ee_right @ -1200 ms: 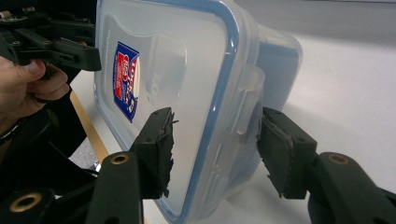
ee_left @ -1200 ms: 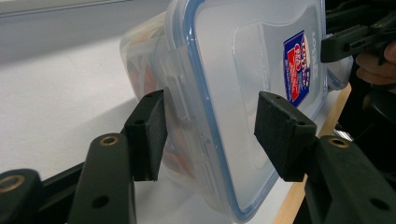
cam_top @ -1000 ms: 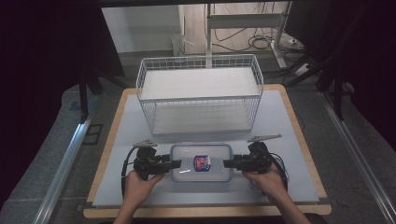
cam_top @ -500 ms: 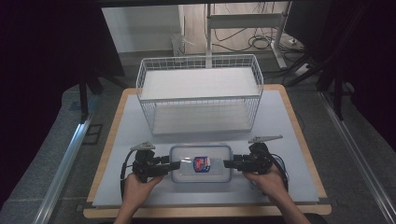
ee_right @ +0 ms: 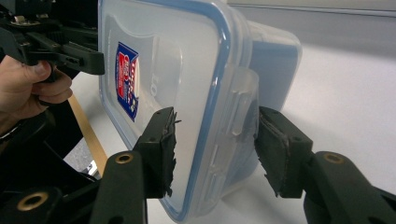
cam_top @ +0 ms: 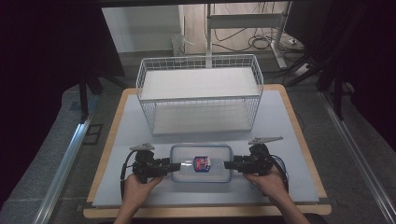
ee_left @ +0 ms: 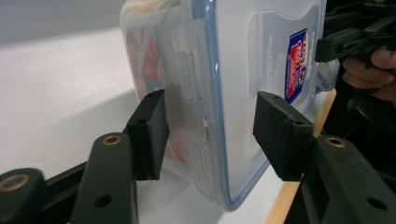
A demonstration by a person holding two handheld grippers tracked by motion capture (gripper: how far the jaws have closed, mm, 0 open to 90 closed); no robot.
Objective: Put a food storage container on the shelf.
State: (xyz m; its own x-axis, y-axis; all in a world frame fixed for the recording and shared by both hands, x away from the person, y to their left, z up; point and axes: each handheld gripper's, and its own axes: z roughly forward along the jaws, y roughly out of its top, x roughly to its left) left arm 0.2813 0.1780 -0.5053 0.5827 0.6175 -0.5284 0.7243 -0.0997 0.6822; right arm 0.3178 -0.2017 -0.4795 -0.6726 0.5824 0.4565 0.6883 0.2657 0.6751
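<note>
While a person's two hands steady it from either side, a clear plastic food container [cam_top: 201, 163] with a blue-edged lid and a red-and-blue sticker [cam_top: 201, 163] sits near the six o'clock edge of the grey mat [cam_top: 280, 140] that covers the wooden table [cam_top: 112, 140]. At nine o'clock of the box, the left gripper [cam_top: 173, 166] straddles the short end; in the left gripper view its jaws stand about half open around the lid's side clasp [ee_left: 191, 100], one pad [ee_left: 152, 133] under the base and the other [ee_left: 278, 133] over the lid, and whether they press on the plastic cannot be told. At three o'clock the right gripper [cam_top: 228, 165] straddles the opposite end the same way: in the right gripper view its worn pads [ee_right: 163, 149] flank the lid rim and clasp [ee_right: 236, 121] at about half opening, and contact cannot be made out there either. Coloured contents show faintly through the container wall in the left gripper view. Toward twelve o'clock, well apart from the box, stands a white wire basket [cam_top: 200, 63]. Beyond the table, cables trail across the floor.
</note>
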